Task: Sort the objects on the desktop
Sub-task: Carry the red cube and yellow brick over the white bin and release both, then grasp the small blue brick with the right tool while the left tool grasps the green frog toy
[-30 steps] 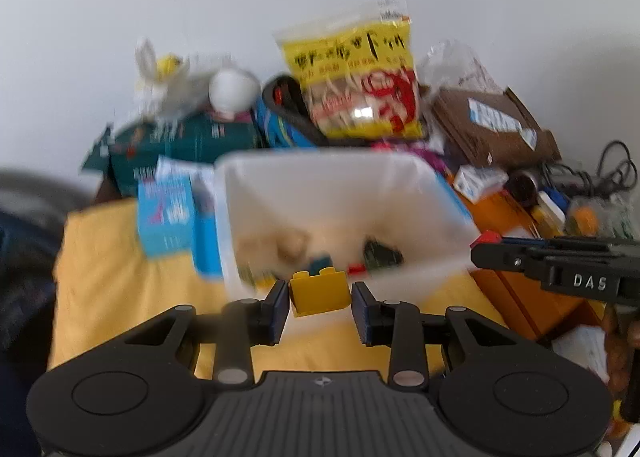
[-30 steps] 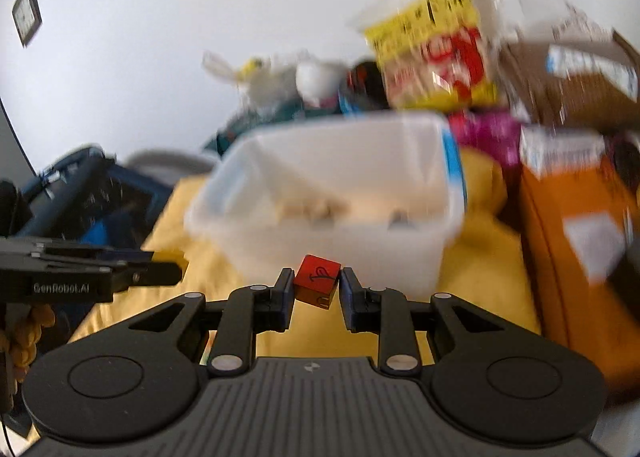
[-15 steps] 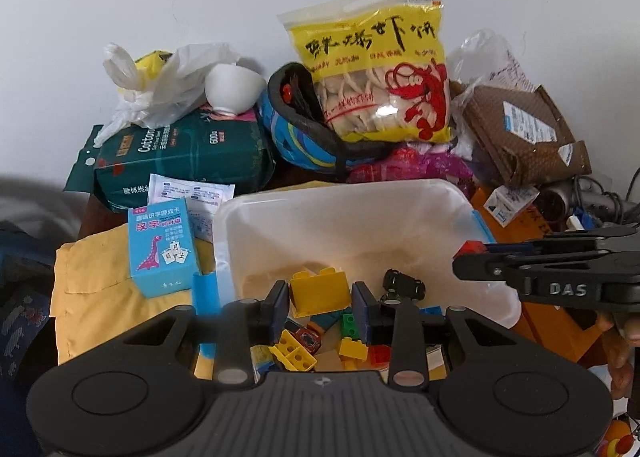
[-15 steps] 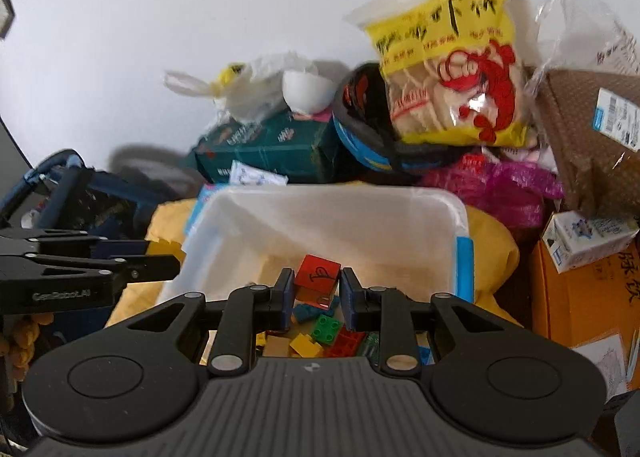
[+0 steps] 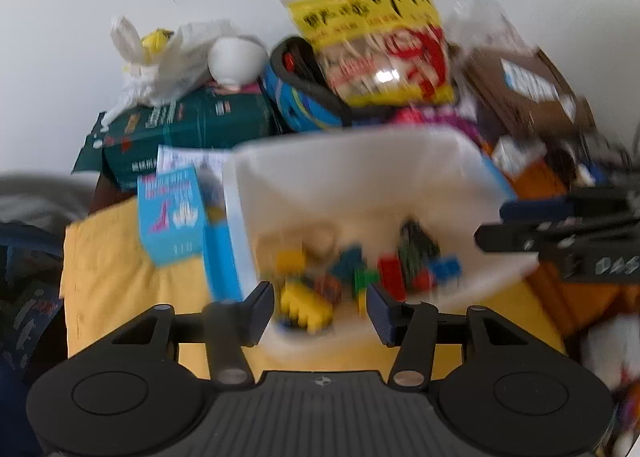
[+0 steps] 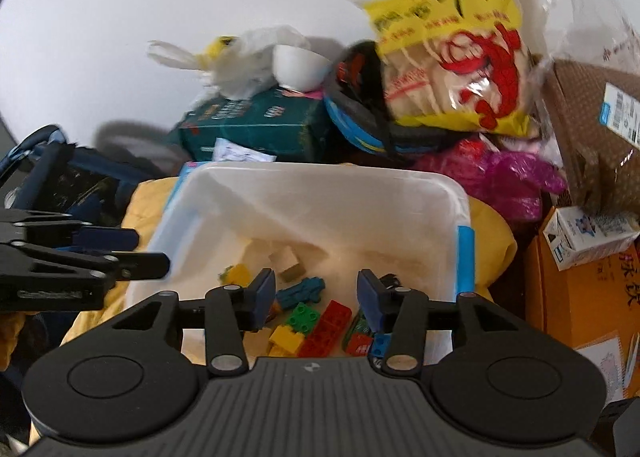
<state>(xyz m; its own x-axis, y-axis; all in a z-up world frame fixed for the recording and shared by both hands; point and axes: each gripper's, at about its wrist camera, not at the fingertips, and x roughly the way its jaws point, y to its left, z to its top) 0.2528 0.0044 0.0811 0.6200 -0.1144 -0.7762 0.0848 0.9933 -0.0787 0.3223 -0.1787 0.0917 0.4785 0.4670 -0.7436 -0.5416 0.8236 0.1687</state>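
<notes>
Below both spread grippers [image 5: 320, 307] [image 6: 316, 295]: bricks [image 6: 320, 323] inside bin [image 6: 320, 177].

Leaving the top of the white bin [image 6: 320, 193] unobstructed for entry from above, with bricks [image 6: 320, 321] crowding its floor and bare floor showing only toward the far wall. Blocking the far side: a green box [image 6: 256, 125], a white bowl [image 6: 298, 65], a blue helmet [image 6: 360, 117] and a yellow snack bag [image 6: 452, 53] stacked close behind the rim. Hemming in the bin's right side with an orange box [image 6: 576, 297] and a small carton [image 6: 588, 233], and its left side with a blue card box [image 5: 170, 213] just beside the wall.
</notes>
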